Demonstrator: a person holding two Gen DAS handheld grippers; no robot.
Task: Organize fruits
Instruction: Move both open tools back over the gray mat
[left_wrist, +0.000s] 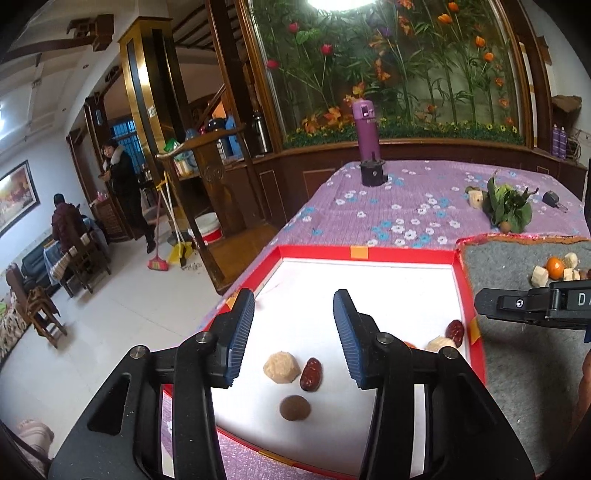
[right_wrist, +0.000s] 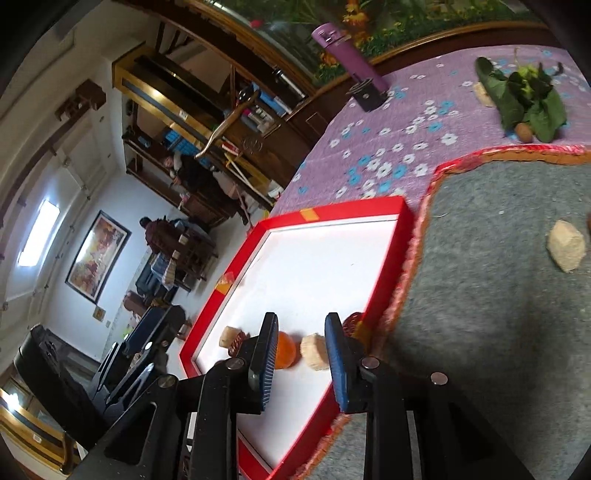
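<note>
The shallow red cardboard tray with a white floor (left_wrist: 369, 254) sits at the desk's near left corner, on the purple flowered cloth (left_wrist: 406, 199), and serves as the collecting place for the fruits. Above it the left gripper (left_wrist: 293, 332) hangs with its jaws moderately apart and nothing between them; below lie a pale faceted block (left_wrist: 281, 367), a dark red date (left_wrist: 310, 373) and a round brown nut-like fruit (left_wrist: 294, 407), apparently just set down together. The right gripper (right_wrist: 301, 356) is only narrowly parted and grips nothing; past its tips a small orange fruit (right_wrist: 286, 349) and another pale block (right_wrist: 314, 350) rest near the tray's right wall, with a second red date (right_wrist: 351, 322) beside it. On the grey felt mat (left_wrist: 517, 350) to the right more pieces wait (an orange one (left_wrist: 555, 267) among pale chunks), so sorting looks partway done.
</note>
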